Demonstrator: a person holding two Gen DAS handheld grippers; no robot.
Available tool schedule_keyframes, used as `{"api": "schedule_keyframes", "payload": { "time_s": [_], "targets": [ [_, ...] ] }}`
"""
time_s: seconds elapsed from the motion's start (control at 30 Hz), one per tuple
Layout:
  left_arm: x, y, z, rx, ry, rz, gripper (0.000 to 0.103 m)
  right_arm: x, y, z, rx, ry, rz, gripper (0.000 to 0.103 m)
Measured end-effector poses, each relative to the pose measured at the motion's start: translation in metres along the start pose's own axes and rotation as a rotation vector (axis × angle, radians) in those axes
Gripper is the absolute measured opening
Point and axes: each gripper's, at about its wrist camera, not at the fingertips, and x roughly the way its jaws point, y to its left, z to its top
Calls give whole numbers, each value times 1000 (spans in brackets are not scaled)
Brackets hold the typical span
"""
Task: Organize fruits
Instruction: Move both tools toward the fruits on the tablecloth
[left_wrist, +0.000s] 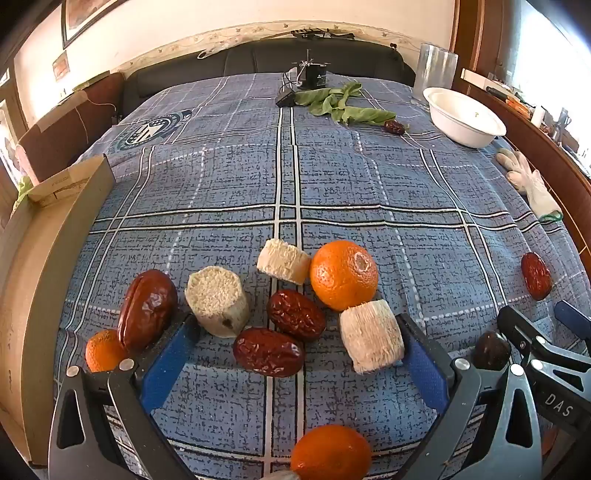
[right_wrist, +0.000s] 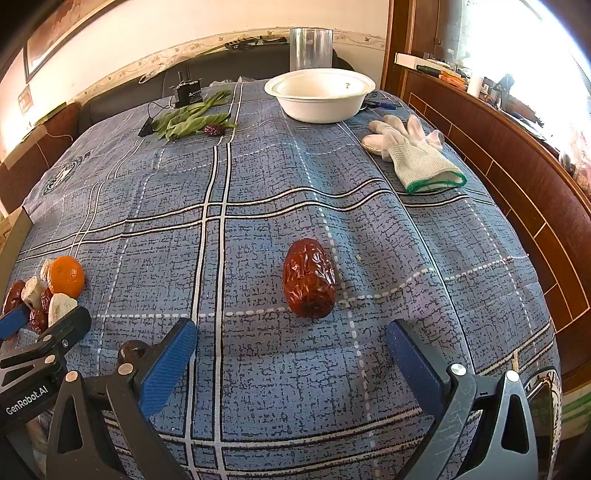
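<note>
Several fruits: clustered on the blue plaid cloth of the worktop (left_wrist: 369, 177), directly ahead of the left gripper (left_wrist: 295, 354).
Cluster contents: a large orange (left_wrist: 343, 275), three red dates, one of them (left_wrist: 295, 314) at the centre, and three pale cut cylinders, one of them (left_wrist: 371, 341) lying just beside the left gripper's right-hand finger.
Edge pieces: a small orange (left_wrist: 103, 350) at the left, partly behind a finger; another orange (left_wrist: 330, 452) at the bottom of the left wrist view.
Lone date: a single wrinkled date (right_wrist: 309, 278) lies apart from the cluster, centred ahead of the right gripper (right_wrist: 291, 350).
Far date: one more date (right_wrist: 214, 130) rests beside green leaves (right_wrist: 192, 120) at the far end.
Left fingers: spread wide, clamped on nothing; several pieces lie ahead of the gap.
Right fingers: spread wide, empty; the gap looks broad enough to straddle the lone date.
Likely destination: white bowl (right_wrist: 319, 96), apparently empty, at the far right. This is a judgement.
Assessment: sorting appears not yet begun; both grippers tilt downward, aligned for a first pick.
Bystanders: white gloves (right_wrist: 413, 151); cardboard box (left_wrist: 33, 258) at the left edge.
</note>
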Motion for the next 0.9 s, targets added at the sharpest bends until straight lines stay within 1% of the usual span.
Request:
{"api": "schedule_keyframes", "payload": {
  "time_s": [0.17,0.37,0.57,0.67,0.7,0.73,0.77,0.83,0.9],
  "targets": [
    [-1,0,-2,-2,8,2,103,0,0,0,1,3,1,103],
    [-5,1,-5,26,39,-17,103,4,6,8,4,39,-3,103],
    [-9,0,-10,40,46,-30,103,2,-1,2,1,37,11,103],
    [-13,-1,-10,59,89,-49,102,-3,-2,1,7,52,24,102],
    [-15,0,-10,51,88,-70,100,-10,-2,-1,17,39,44,102],
    [-22,3,-11,34,65,-113,92,-18,-3,-3,25,13,56,102],
    [-30,6,-12,20,41,-137,89,-28,-2,-5,27,-20,53,102],
    [-47,10,-12,5,-10,-127,89,-49,2,-10,9,-79,40,102],
    [-69,16,-13,1,-77,-134,89,-66,4,-15,4,-108,56,102]
  ]
}}
